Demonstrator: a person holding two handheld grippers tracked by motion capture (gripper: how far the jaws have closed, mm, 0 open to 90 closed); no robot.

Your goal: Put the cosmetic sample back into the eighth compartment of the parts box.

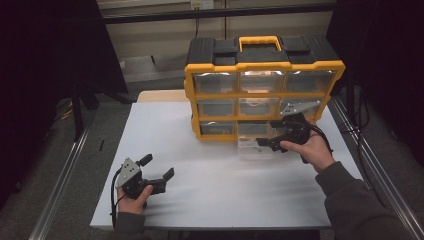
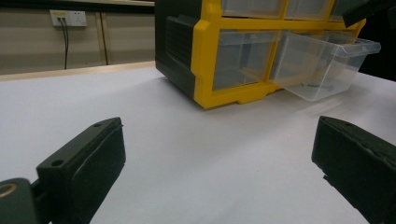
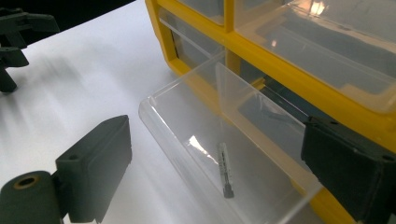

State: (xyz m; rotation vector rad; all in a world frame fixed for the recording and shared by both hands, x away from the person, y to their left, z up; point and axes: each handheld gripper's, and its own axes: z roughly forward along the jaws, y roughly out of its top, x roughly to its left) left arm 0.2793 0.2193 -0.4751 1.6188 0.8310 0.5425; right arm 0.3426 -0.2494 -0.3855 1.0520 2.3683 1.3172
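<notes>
A yellow and black organizer cabinet (image 1: 260,95) with clear drawers stands at the back of the white table (image 1: 210,190). Its bottom middle drawer (image 1: 254,146) is pulled out. In the right gripper view a small dark metal bit (image 3: 224,170) lies on the floor of this drawer (image 3: 187,116). My right gripper (image 1: 267,136) is open just over the drawer's front, with its jaws on either side of the drawer in its own view (image 3: 217,135). My left gripper (image 1: 158,166) rests open near the table's front left, holding nothing (image 2: 217,135).
The cabinet (image 2: 205,56) and the open drawer (image 2: 322,65) stand well ahead of the left gripper. Metal rails (image 1: 60,185) run along both sides of the table. A wall socket (image 2: 67,17) is on the wall behind.
</notes>
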